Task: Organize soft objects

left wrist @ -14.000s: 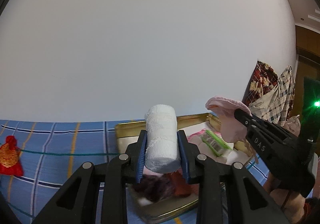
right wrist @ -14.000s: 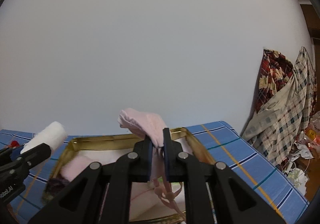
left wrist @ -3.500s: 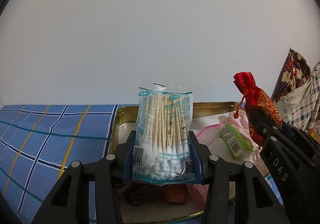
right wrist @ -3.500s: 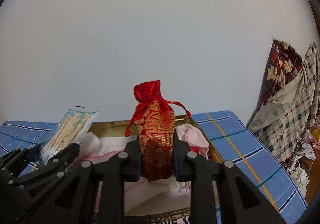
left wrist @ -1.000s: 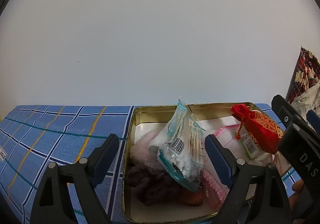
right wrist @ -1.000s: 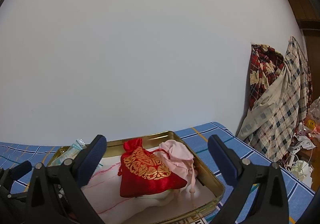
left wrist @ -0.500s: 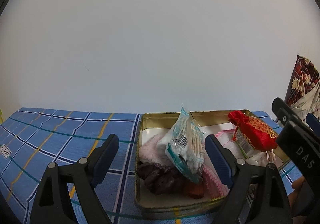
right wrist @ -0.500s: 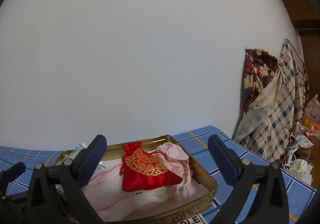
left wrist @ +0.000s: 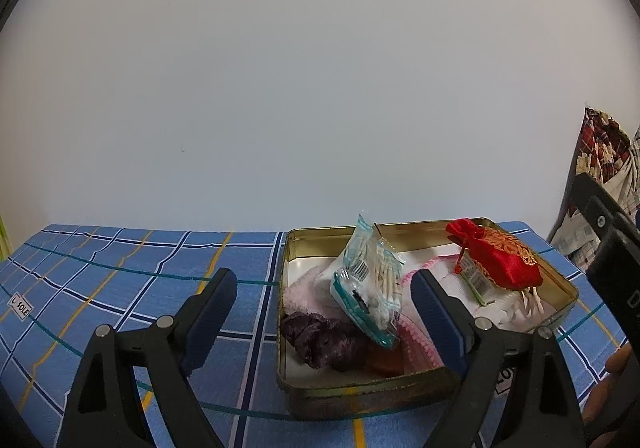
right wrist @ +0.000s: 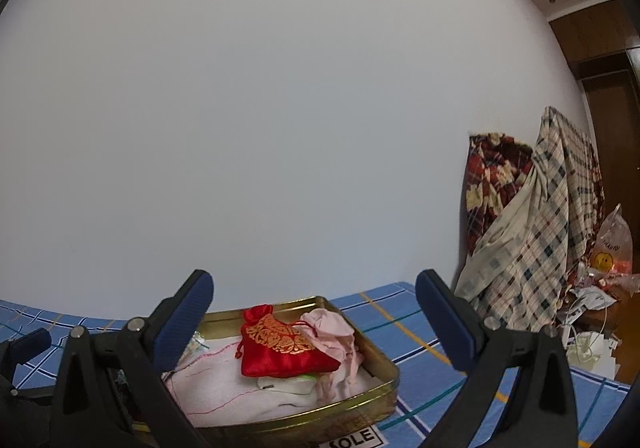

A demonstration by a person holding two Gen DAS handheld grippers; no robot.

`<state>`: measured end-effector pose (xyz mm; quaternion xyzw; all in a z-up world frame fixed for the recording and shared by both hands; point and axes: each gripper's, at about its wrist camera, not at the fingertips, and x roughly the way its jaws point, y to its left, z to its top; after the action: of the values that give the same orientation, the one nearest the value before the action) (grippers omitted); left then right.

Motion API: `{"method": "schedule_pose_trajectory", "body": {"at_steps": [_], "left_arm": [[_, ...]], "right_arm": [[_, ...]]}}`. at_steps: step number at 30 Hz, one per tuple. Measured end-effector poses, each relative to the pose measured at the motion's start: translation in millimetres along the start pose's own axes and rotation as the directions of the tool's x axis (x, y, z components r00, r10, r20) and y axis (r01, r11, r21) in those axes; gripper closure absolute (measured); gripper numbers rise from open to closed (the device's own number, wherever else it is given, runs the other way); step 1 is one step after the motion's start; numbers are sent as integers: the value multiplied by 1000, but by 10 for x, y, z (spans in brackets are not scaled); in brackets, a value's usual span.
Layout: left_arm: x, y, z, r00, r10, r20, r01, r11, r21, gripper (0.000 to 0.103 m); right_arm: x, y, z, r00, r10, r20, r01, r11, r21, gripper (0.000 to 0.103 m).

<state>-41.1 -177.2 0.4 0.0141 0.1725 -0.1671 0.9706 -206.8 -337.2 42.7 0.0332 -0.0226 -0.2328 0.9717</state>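
Observation:
A gold metal tin (left wrist: pixel 360 382) (right wrist: pixel 384 392) sits on the blue checked cloth, filled with soft items. In it lie a bag of cotton swabs (left wrist: pixel 370 284), a red and gold drawstring pouch (left wrist: pixel 500 258) (right wrist: pixel 280 348), a pink pouch (right wrist: pixel 330 332), a dark purple scrunchie (left wrist: pixel 320 338) and a white towel with pink stitching (right wrist: pixel 216 380). My left gripper (left wrist: pixel 324 300) stands open in front of the tin, nothing between its fingers. My right gripper (right wrist: pixel 314 308) is open too, level, above the tin's near side and holding nothing.
The blue checked cloth (left wrist: pixel 120 280) stretches to the left of the tin. Plaid fabrics (right wrist: pixel 532 232) hang at the right by the wall, with a plastic bag and clutter (right wrist: pixel 600 280) beside them. A white wall stands behind the table.
Both grippers have drawn back from the tin, which now looks smaller and farther. The swab bag and the red pouch lie still inside it.

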Motion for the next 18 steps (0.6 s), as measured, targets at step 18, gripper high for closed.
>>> {"method": "schedule_pose_trajectory", "body": {"at_steps": [18], "left_arm": [[-122, -1, -53, 1000, -1, 19, 1, 1000, 5, 12]], "right_arm": [[-155, 31, 18, 999, 4, 44, -3, 1000, -17, 0]]}}
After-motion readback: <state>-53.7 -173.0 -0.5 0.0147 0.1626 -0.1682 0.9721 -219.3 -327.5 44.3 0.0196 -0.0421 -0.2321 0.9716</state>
